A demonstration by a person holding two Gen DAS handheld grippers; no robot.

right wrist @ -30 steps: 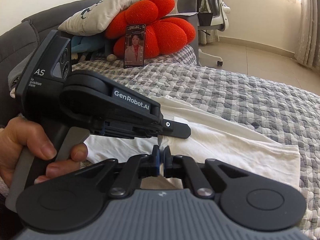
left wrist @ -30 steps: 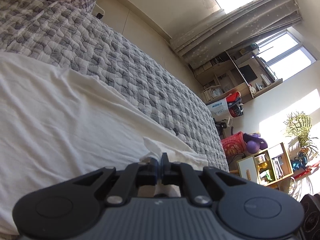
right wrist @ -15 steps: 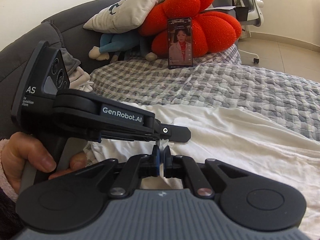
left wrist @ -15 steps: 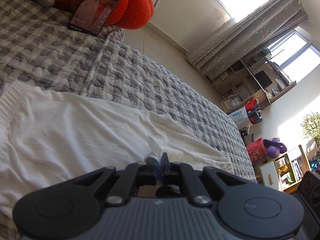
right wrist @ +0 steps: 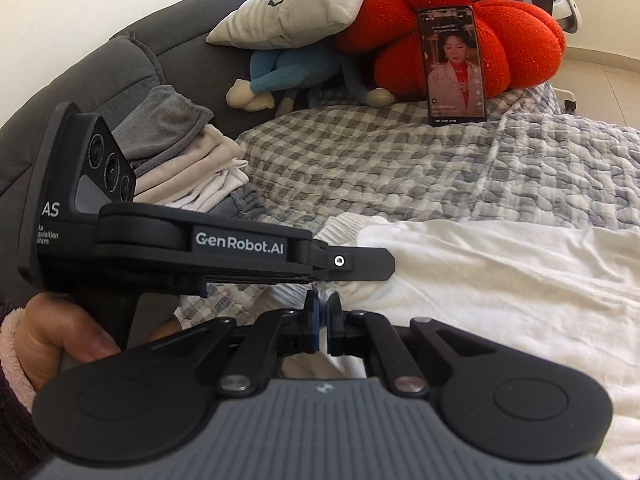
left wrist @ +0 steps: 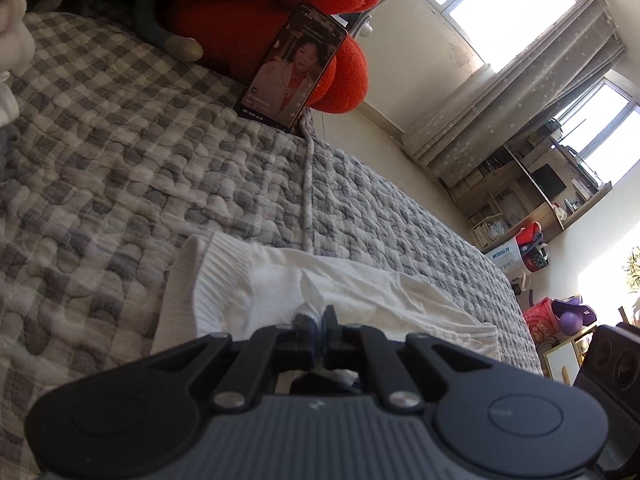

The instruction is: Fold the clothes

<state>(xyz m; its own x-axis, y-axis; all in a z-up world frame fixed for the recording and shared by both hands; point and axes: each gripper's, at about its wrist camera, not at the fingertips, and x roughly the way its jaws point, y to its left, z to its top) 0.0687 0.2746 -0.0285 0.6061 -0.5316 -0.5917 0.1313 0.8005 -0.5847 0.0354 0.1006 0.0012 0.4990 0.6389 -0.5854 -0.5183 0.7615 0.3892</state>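
Soft white cloth garment (left wrist: 360, 292), ribbed knit at its hem. Puckered, quilted grey-check bedspread (left wrist: 120, 160) underneath. Matt black plastic on left gripper (left wrist: 316, 320) and right gripper (right wrist: 322, 308), shiny metal pins. At twelve o'clock, fuzzy red cushion (right wrist: 516, 40); glossy glass phone (right wrist: 454, 64) against it.

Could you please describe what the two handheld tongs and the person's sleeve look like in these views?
The left tongs are matte black with white "GenRobot.AI" lettering, a silver screw and a three-lens camera block. The right tongs have black linkage arms, silver pivot bolts, blue pad edges and a ribbed grey body. The person's hand wears a fluffy pale pink cuff.
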